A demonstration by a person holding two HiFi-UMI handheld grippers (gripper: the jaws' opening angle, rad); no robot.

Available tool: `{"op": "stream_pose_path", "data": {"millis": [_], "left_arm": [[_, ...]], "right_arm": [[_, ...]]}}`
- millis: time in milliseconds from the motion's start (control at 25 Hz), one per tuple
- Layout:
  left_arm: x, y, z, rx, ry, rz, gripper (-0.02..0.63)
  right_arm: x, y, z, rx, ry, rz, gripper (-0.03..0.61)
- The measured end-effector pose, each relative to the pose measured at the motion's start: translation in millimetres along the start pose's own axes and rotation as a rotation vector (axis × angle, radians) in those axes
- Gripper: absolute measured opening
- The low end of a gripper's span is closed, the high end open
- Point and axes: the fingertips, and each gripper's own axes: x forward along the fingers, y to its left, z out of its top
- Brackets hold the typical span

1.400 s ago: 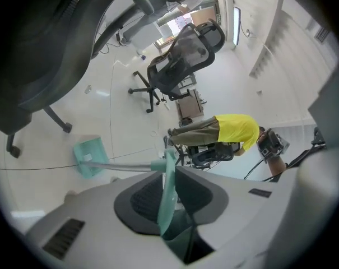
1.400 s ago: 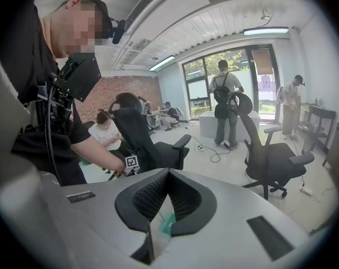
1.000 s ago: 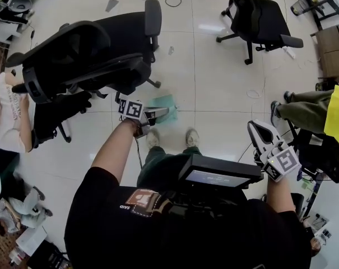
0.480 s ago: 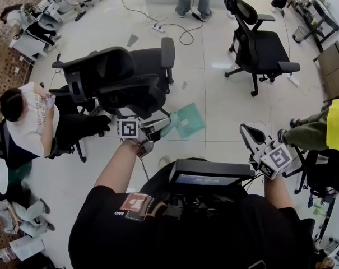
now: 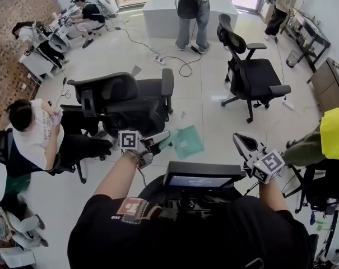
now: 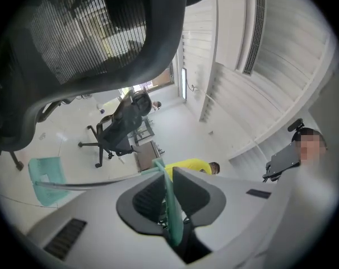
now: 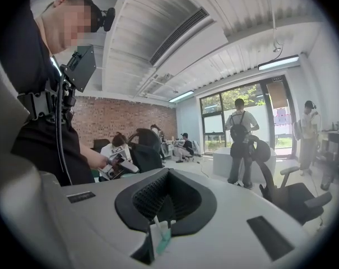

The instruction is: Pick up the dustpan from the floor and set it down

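In the head view the teal dustpan (image 5: 187, 140) hangs in the air over the pale floor, in front of me. My left gripper (image 5: 156, 140) is shut on its handle. In the left gripper view the teal handle (image 6: 169, 206) stands clamped between the two black pads, and the pan (image 6: 46, 178) shows low at the left. My right gripper (image 5: 240, 143) is held up at the right, apart from the dustpan. Its jaws (image 7: 168, 175) are shut, with only a small white-and-teal bit at their base.
A black office chair (image 5: 124, 97) stands just beyond the left gripper, another chair (image 5: 250, 72) at the back right. A seated person (image 5: 29, 133) is at the left and someone in yellow (image 5: 334, 133) at the right. Cables (image 5: 175, 60) lie on the floor towards the white counter (image 5: 158, 15).
Both grippers have risen. The left one has carried the dustpan up from near the floor by my feet. The view has tilted up to show more of the room.
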Motion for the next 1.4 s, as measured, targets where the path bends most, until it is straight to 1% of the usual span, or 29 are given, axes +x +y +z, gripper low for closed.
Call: {"op": "stream_pose_path", "data": {"millis": [80,200,360,520,600,680,800,880,1000,1080,1120,1200,1400], "left_arm": [[0,-2,-2,-0.002,0.003,-0.016,0.067],[-1,0,-7,-0.021,0.012,-0.014,0.066],[-1,4,-10,-0.009,0.023,-0.012,0.064],[-4,5,-6,-0.021,-0.006,-0.016,0.066],[-5,6,-5,-0.027,-0.009,0.000,0.066],[-6,5,-4,-0.033,-0.009,-0.005,0.066],[-5,4,-1,0.009,-0.003,-0.027,0.069],[-5,7,-3,0.001,-0.002,-0.022,0.071],[-4,14,-10,-0.039,0.004,0.002,0.074],[-3,17,-11,-0.022,0.016,0.010,0.074],[-3,19,-12,-0.014,0.022,0.011,0.074],[-3,29,-15,-0.025,0.034,0.015,0.074],[2,73,-23,-0.027,0.065,0.006,0.072]], "right_arm": [[-4,-3,1,0.009,0.006,-0.014,0.009],[-6,-6,-2,0.005,0.010,-0.016,0.009],[-6,-7,-4,0.001,0.005,-0.013,0.009],[-8,-8,-3,-0.005,0.013,-0.012,0.009],[-8,-8,-3,-0.010,0.014,-0.011,0.009],[-8,-8,-3,-0.013,0.014,-0.012,0.009],[-7,-7,-3,-0.009,0.014,-0.016,0.009],[-7,-9,-4,-0.001,0.017,-0.024,0.009],[-10,-12,-3,0.010,0.025,-0.045,0.009],[-13,-13,-5,0.003,0.017,-0.034,0.009],[-13,-13,-7,0.002,0.017,-0.032,0.009],[-10,-13,-12,0.005,0.026,-0.033,0.009],[8,-19,-39,0.029,0.071,-0.051,0.009]]}}
